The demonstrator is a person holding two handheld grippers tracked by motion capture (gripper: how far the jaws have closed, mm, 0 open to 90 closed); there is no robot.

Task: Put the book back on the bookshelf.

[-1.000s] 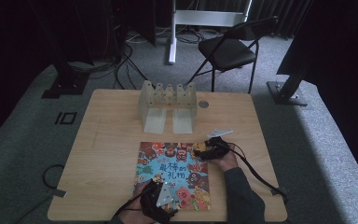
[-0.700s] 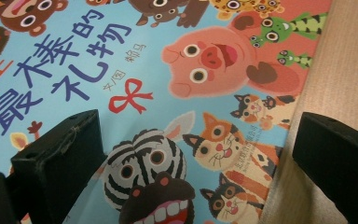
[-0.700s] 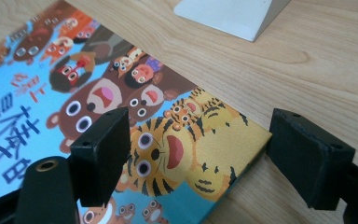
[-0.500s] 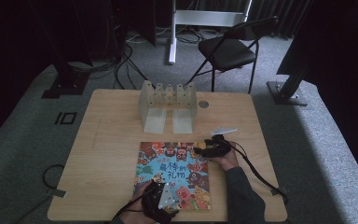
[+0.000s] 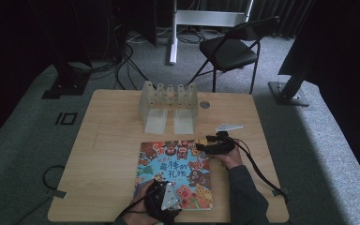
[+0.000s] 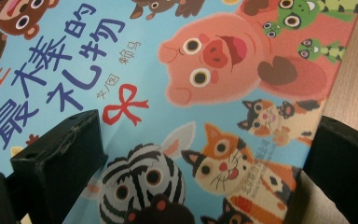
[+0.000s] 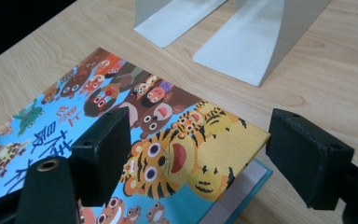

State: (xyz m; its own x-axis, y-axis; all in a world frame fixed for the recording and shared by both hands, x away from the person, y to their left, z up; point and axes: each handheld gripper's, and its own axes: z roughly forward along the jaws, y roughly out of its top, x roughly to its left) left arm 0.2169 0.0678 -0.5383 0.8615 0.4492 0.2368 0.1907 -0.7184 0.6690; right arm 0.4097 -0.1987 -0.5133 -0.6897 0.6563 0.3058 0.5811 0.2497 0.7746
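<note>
Two tongs at a picture book

The left tongs point(image 5: 161, 199) and right tongs point(image 5: 211, 146) are both open over corners of the picture book point(image 5: 176, 173) lying flat on the tabletop point(image 5: 108, 154).

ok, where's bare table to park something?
Bare wood left of the book, out to the table edge, and right of the bookend rack. Crowded at the book: left tool at its near edge, right tool at its far right corner.
</note>
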